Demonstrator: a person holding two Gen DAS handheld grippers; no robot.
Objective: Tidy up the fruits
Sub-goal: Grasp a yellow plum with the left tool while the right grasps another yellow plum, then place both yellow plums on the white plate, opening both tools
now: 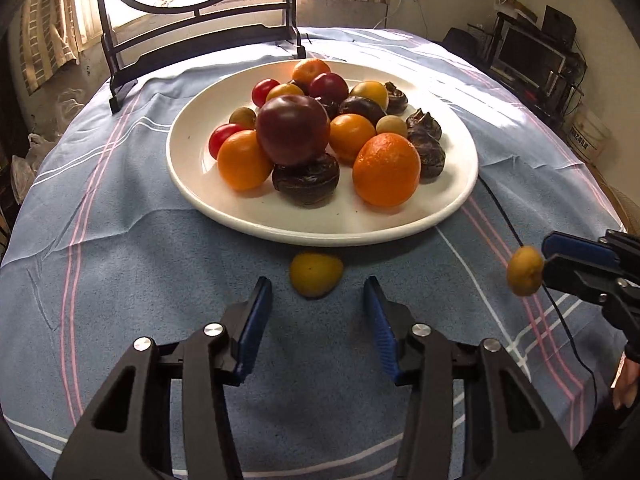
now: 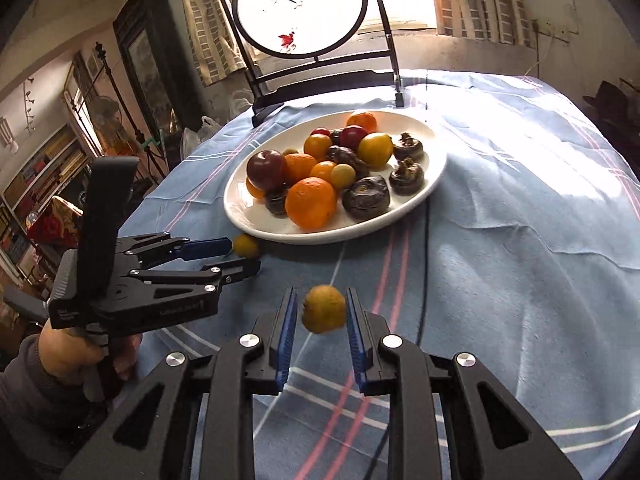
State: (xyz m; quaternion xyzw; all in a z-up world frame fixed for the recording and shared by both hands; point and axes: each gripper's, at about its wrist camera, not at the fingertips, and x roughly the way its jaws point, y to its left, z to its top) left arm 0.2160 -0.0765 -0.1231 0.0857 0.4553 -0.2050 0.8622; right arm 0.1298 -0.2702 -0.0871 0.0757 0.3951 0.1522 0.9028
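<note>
Fruit piled on plate [image 1: 320, 220] mid-worktop [image 1: 120, 280]: oranges, plum, tomatoes, dark chestnuts.

Left view: one yellow fruit [image 1: 316, 274] stray on cloth, just outside plate rim. Left tool [image 1: 318, 304] spread, fingers either side of it, not touching; lined up to grab, I'd judge. Right tool [image 1: 540, 268] at edge, pinching small fruit [image 1: 525, 271] off cloth.

Right view: right tool [image 2: 322, 312] clamped on small fruit [image 2: 323, 309], held aloft, probably plate-bound. Left tool [image 2: 244, 256] low by stray [image 2: 246, 245].

Probably home: curtains [image 2: 208, 20], bookshelves [image 2: 44, 172].
</note>
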